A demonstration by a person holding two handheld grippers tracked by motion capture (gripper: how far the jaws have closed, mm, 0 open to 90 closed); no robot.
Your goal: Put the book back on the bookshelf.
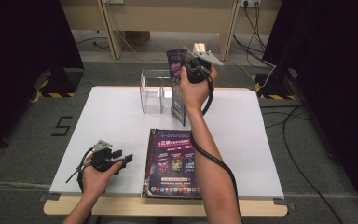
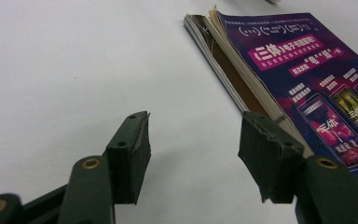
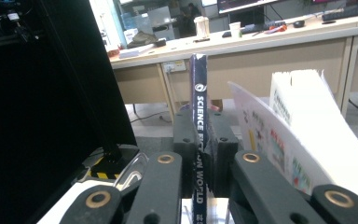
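White table point(image 1: 112, 116) (magazine point(image 1: 177, 88) in right tongs point(image 1: 192, 63))

Magazines: two. One point(image 1: 177, 84) stands upright, clamped by its spine between my right-hand jaws; the other magazine point(image 1: 173, 163) lies flat on the worktop.
Clear acrylic holders: one point(image 1: 151, 91), standing at the far side of the worktop.
Worktops: one point(image 1: 112, 121), with a white top.
Grippers: two, both mine. My left gripper point(image 1: 121, 158) sits low beside the flat magazine; my right gripper point(image 1: 186, 63) is raised over the far side.
Jaws: four, a pair on each gripper. My left pair stands apart with nothing in it; my right pair is closed on the upright magazine's spine.
Hands: two, one on each gripper.
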